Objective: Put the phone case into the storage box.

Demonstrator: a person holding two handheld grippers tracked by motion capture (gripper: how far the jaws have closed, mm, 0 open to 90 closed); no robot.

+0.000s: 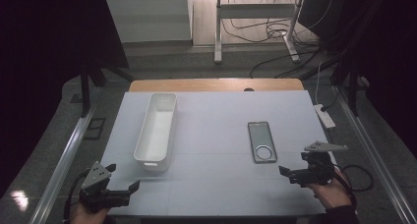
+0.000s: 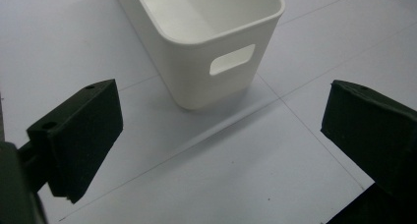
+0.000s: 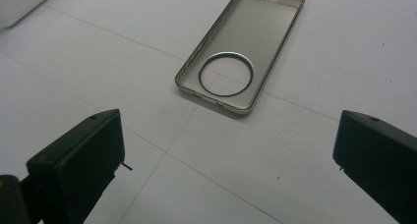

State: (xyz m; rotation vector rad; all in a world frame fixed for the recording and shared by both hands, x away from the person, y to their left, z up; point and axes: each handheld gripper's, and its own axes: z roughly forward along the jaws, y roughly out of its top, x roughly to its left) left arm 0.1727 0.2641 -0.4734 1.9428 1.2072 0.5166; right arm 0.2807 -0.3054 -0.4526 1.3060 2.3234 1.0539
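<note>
A long white plastic bin lies on the left half of the white table, empty; its near end with a handle slot faces my left gripper. A clear phone case with a ring on its back lies flat on the right half, also seen ahead in the right gripper view. My left gripper hovers open near the table's front left corner, a short way from the bin. My right gripper is open at the front right, just short of the case. Nothing sits between either pair of jaws.
The white table top ends in a wooden strip at the far side. A white power strip lies off the right edge. Metal rails run along both sides, and a stand with cables sits on the floor beyond.
</note>
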